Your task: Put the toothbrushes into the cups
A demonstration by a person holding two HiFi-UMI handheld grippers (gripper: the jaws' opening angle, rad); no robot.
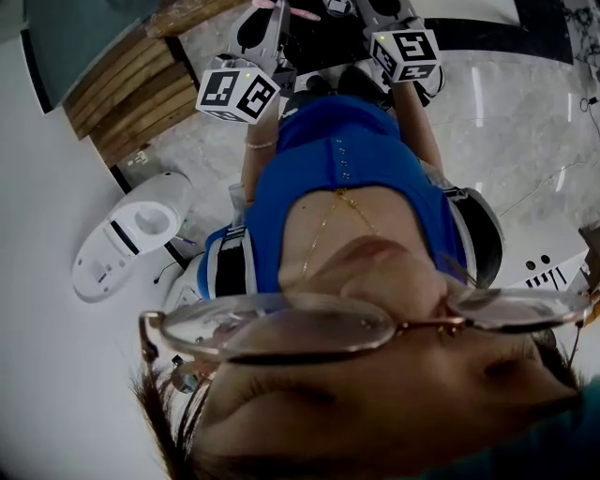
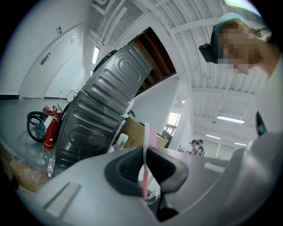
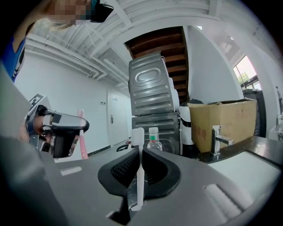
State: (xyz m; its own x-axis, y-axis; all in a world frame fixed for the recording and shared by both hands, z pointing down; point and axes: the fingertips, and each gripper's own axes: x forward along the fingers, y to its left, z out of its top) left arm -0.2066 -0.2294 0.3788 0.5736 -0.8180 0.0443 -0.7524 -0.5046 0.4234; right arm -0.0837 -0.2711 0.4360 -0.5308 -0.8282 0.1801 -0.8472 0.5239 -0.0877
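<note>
My left gripper (image 2: pixel 146 152) is shut on a pink toothbrush (image 2: pixel 146 163), which stands upright between the dark pads with its handle rising above them. In the same way my right gripper (image 3: pixel 139 154) is shut on a white toothbrush (image 3: pixel 139 176), bristle head up. The right gripper view also shows the left gripper (image 3: pixel 62 128) off to the left with the pink toothbrush (image 3: pixel 82 137) in it. In the head view both grippers sit at the top edge, left (image 1: pixel 267 19) and right (image 1: pixel 382 11). Something clear and glassy (image 3: pixel 129 194) shows low in the gap under each pair of jaws; I cannot tell what it is.
A dark ribbed metal appliance (image 3: pixel 152 97) stands ahead, with a plastic water bottle (image 3: pixel 154 139) before it. To the right are a cardboard box (image 3: pixel 221 123), a chrome faucet (image 3: pixel 219 139) and a white counter (image 3: pixel 247 163). A red extinguisher (image 2: pixel 51 132) stands far left.
</note>
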